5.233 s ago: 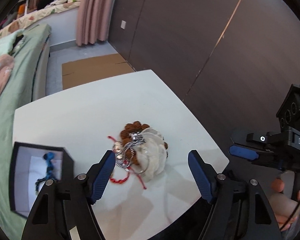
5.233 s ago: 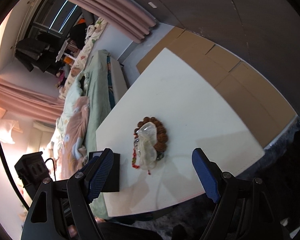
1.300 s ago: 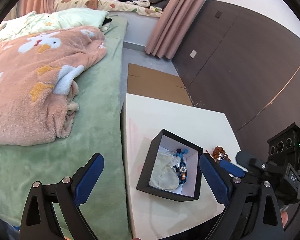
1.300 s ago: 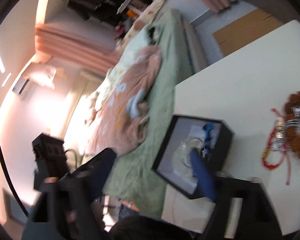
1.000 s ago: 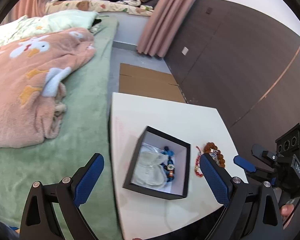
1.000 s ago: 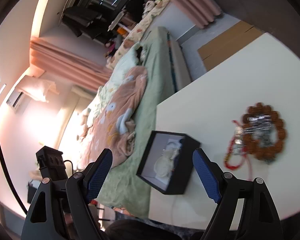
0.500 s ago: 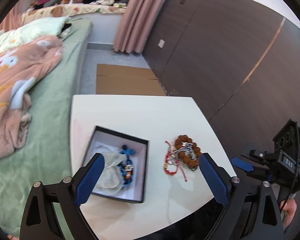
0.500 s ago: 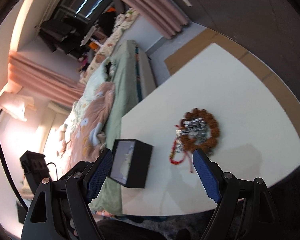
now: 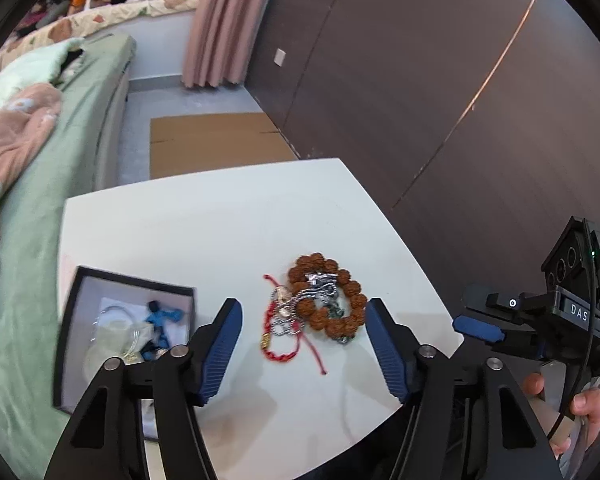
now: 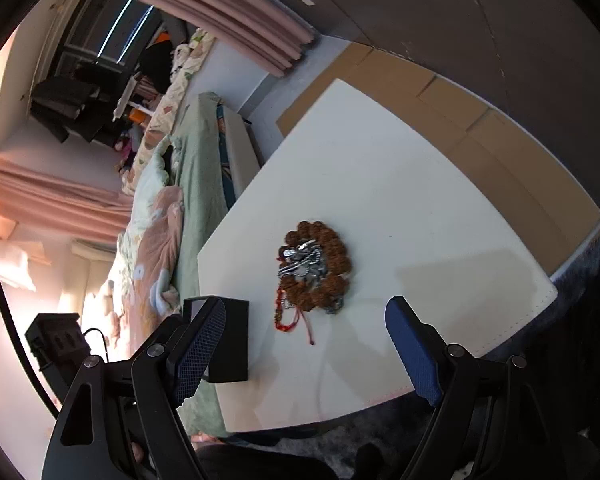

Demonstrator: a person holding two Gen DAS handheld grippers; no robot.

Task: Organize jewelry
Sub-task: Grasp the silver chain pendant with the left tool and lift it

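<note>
Some pieces already lie in the black box (image 9: 76, 280), but the tangled jewelry pile (image 9: 316, 308) waits on the counter (image 9: 220, 220) between the narrowing, empty left tongs (image 9: 300, 340); right tongs (image 10: 306, 344) gape empty.
</note>
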